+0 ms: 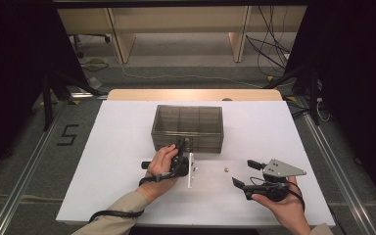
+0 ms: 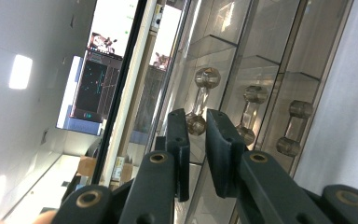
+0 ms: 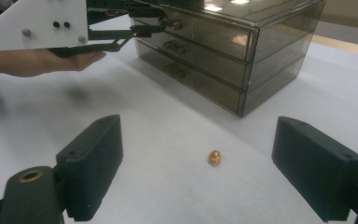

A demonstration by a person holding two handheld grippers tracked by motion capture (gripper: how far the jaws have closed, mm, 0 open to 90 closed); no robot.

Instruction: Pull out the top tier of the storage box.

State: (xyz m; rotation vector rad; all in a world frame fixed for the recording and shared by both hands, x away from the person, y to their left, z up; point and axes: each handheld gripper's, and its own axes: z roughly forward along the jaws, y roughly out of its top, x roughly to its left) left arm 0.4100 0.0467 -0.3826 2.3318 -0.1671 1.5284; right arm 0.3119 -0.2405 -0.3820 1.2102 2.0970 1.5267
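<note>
- My left gripper point(image 2: 196, 140): jaws narrow, either side of a drawer handle point(image 2: 200, 100) on the cabinet point(image 1: 187, 128); contact unclear.
- My right gripper point(image 3: 196, 163): jaws wide, empty.
- Brass nut point(image 3: 214, 157): on table point(image 1: 103, 161), between right jaws.

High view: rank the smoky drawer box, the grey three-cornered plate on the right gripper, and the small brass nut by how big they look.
1. Drawer box, by far the largest.
2. Grey plate on the right gripper; it sits nearer the camera, but the box clearly outsizes it anyway.
3. Brass nut, a mere speck on the white table.
</note>
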